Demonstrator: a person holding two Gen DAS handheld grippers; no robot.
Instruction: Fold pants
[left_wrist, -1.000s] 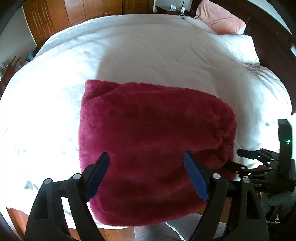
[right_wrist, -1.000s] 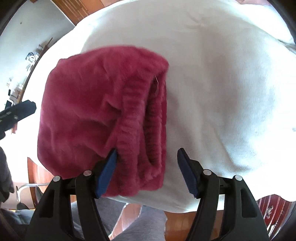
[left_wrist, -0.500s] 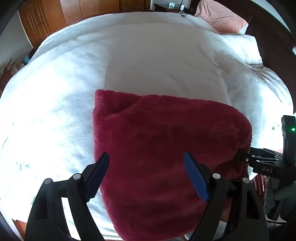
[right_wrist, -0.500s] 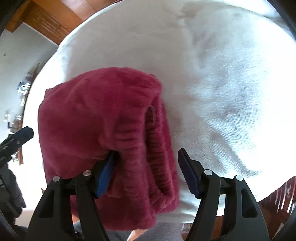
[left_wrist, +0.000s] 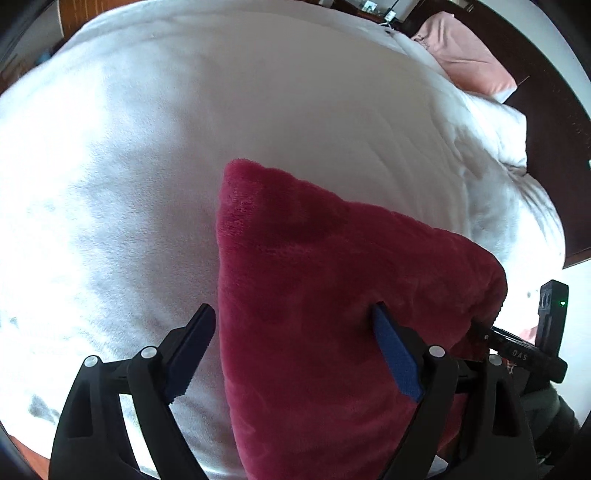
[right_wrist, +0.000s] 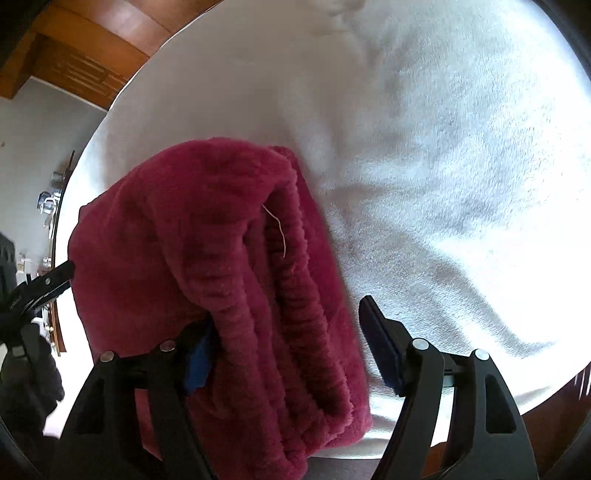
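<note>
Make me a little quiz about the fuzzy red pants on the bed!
1. True or false: the red pants lie unfolded, flat and full length on the white blanket.
2. Which end of the pants sits between the right gripper fingers? A) ribbed waistband B) a leg cuff C) a pocket
3. What colour is the pillow at the far corner of the bed?

Key: 1. False, they are a folded bundle. 2. A. 3. Pink.

The folded dark red fleece pants (left_wrist: 332, 314) lie on the white fluffy bed cover (left_wrist: 184, 147), under the open left gripper (left_wrist: 295, 354).
</note>
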